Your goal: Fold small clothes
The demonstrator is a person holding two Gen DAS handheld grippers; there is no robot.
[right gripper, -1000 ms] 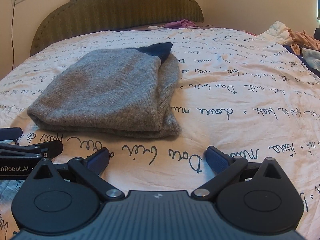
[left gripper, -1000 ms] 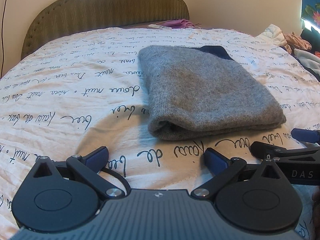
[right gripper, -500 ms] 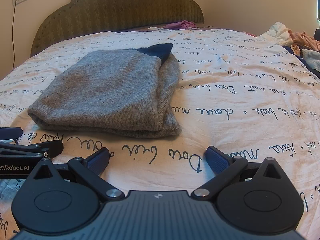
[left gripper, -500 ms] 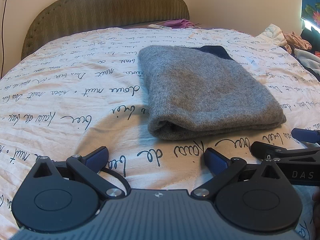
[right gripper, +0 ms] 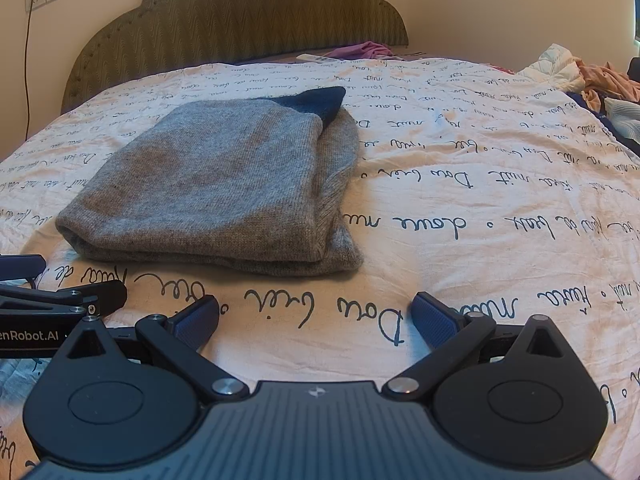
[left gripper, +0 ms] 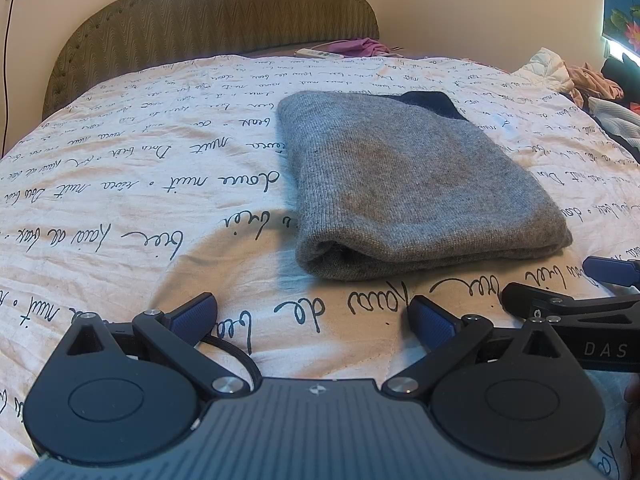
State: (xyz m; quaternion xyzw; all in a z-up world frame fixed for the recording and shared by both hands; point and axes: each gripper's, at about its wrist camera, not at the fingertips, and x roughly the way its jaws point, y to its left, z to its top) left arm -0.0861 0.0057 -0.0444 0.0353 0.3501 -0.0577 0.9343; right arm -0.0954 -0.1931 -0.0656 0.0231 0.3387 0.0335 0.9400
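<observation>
A grey knitted garment (left gripper: 408,184) lies folded into a thick rectangle on the bed, with a dark blue part (left gripper: 430,102) showing at its far end. It also shows in the right wrist view (right gripper: 224,184). My left gripper (left gripper: 314,316) is open and empty, low over the bedspread just short of the garment's near left corner. My right gripper (right gripper: 316,314) is open and empty, short of the garment's near right corner. The two grippers are side by side; the right one's finger (left gripper: 568,304) shows in the left wrist view.
The bed has a white bedspread (left gripper: 120,184) printed with dark script and a green padded headboard (left gripper: 216,8). A purple cloth (left gripper: 360,46) and a white remote lie near the headboard. A pile of loose clothes (right gripper: 592,80) sits at the bed's right edge.
</observation>
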